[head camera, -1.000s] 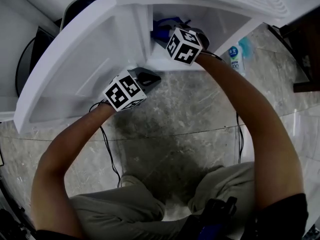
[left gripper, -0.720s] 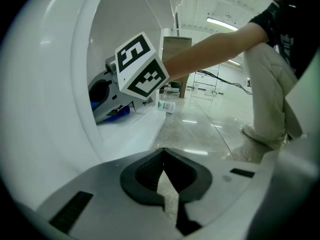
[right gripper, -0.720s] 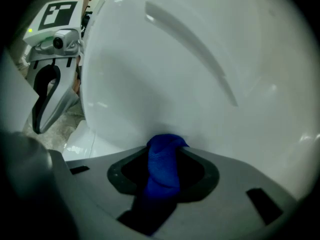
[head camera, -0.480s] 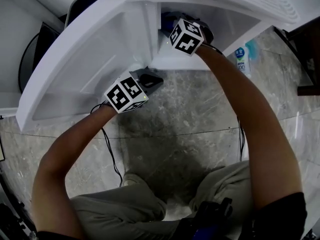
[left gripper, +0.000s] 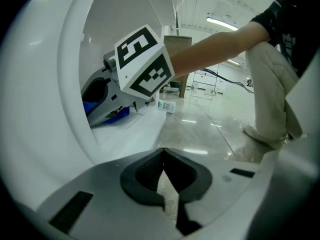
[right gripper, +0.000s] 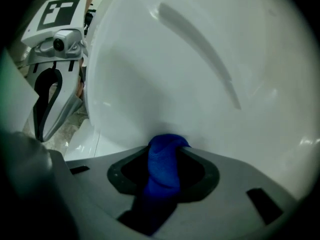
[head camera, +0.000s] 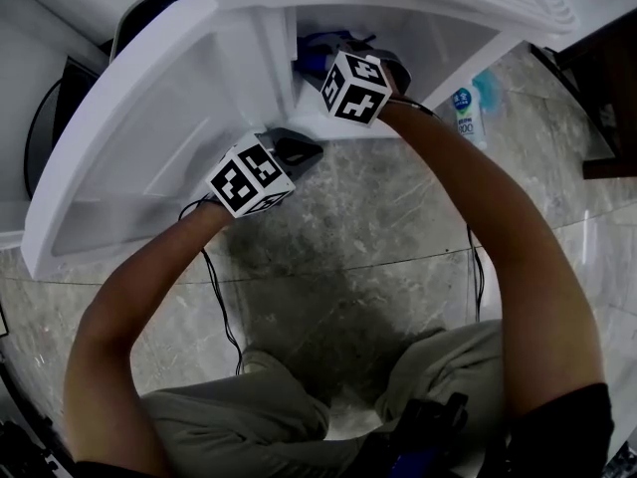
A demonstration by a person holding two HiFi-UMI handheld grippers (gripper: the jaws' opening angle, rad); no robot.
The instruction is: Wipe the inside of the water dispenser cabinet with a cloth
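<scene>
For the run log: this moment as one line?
right tongs: shut on cloth | cloth: tip at cabinet wall | left tongs: shut, empty, outside cabinet

Bunched blue cloth [right gripper: 164,160] pressed against the white cabinet [right gripper: 200,84] wall.

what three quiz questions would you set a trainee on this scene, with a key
1. What is the right gripper shut on?
A) a blue cloth
B) a sponge
C) nothing
2. True or false: the left gripper is wide open.
3. Where is the bottle?

Key
1. A
2. False: it is shut, with nothing in it.
3. On the floor, beside the cabinet.
</scene>
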